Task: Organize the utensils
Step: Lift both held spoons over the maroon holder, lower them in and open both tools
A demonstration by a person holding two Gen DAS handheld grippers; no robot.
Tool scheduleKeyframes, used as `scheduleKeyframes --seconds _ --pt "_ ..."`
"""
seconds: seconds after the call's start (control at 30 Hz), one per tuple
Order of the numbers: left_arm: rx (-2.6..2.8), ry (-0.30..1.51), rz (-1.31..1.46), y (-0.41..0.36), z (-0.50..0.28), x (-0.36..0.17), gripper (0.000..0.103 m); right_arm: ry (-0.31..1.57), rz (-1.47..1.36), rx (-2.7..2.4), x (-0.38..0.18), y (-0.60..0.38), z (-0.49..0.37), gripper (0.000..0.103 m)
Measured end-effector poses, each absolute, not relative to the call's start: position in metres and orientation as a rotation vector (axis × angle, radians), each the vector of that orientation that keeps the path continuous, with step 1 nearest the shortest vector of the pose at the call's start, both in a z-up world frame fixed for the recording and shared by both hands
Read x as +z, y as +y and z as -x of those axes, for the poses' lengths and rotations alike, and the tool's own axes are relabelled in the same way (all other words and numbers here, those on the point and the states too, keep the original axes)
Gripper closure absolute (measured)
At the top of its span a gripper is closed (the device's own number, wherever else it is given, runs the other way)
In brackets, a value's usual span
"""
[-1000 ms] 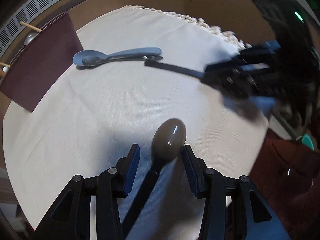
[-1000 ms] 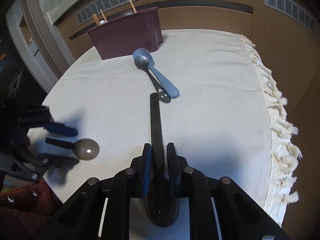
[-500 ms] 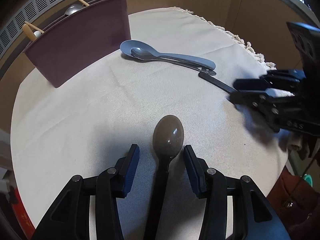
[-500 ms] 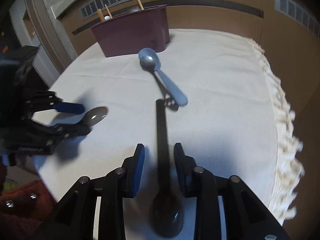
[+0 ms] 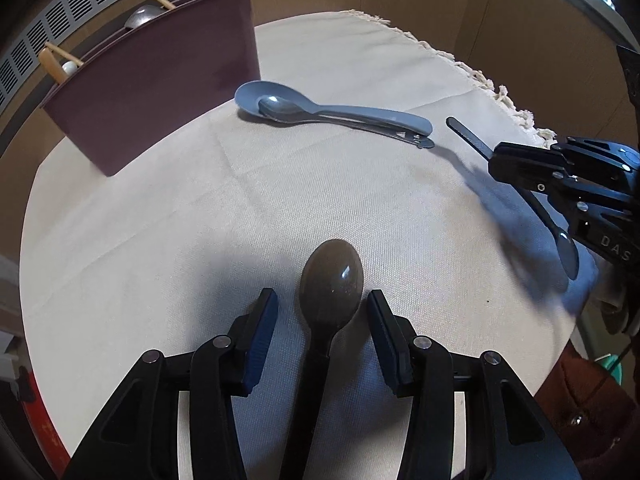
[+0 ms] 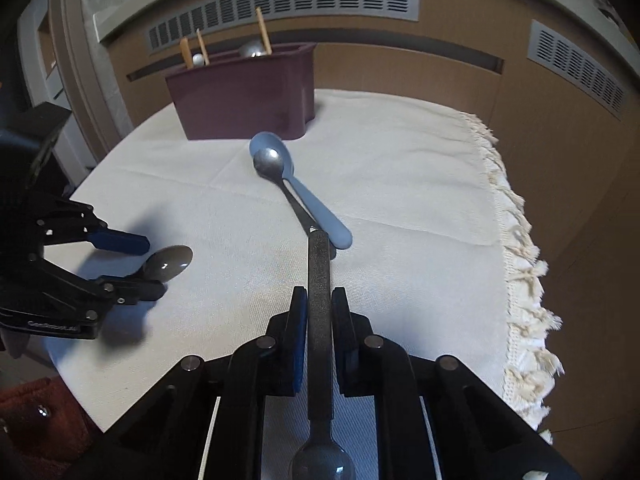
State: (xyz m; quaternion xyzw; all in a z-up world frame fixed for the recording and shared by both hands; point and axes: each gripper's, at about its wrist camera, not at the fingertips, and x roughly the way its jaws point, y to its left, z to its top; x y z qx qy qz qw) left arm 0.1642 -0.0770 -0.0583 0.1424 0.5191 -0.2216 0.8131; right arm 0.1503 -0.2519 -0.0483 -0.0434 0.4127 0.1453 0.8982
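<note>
Left wrist view: left gripper (image 5: pixel 322 320) spread wide, brown spoon (image 5: pixel 331 280) lying between the fingers (image 5: pixel 262 330) with gaps either side, nothing pinched. Bowl pointing away, resting on the cloth (image 5: pixel 160 220) near the counter's near edge. Further in, blue spoon (image 5: pixel 320 110) with a metal spoon (image 5: pixel 288 106) nested on it, just in front of the maroon bin (image 5: pixel 160 92) at the far edge. Off to the right, right gripper (image 5: pixel 520 162) clamped on a black spoon (image 5: pixel 466 133).

Right wrist view: right gripper (image 6: pixel 320 312) clenched on the black spoon's (image 6: pixel 319 280) handle, bowl at the bottom of frame, handle tip close to the blue spoon's (image 6: pixel 316 210) end. Left gripper (image 6: pixel 132 266) at left, parted around the brown spoon (image 6: pixel 168 264).
</note>
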Motion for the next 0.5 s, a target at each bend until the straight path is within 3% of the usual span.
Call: scheduleKeyframes --seconds 0.13,0.2,0.5 --pt "-0.471 1.091 -0.250 -0.074 -0.169 -0.058 0.059 0.836 0.045 0.277 -0.041 -0.256 -0.143 0.092" --pt "-0.454 1.086 -0.244 -0.076 -0.171 -0.057 0.069 0.791 0.056 0.257 -0.034 -0.255 -0.136 0.092" --pt "-0.470 1.060 -0.129 -0.081 -0.166 -0.034 0.069 0.699 0.018 0.246 -0.010 -0.256 -0.117 0.092"
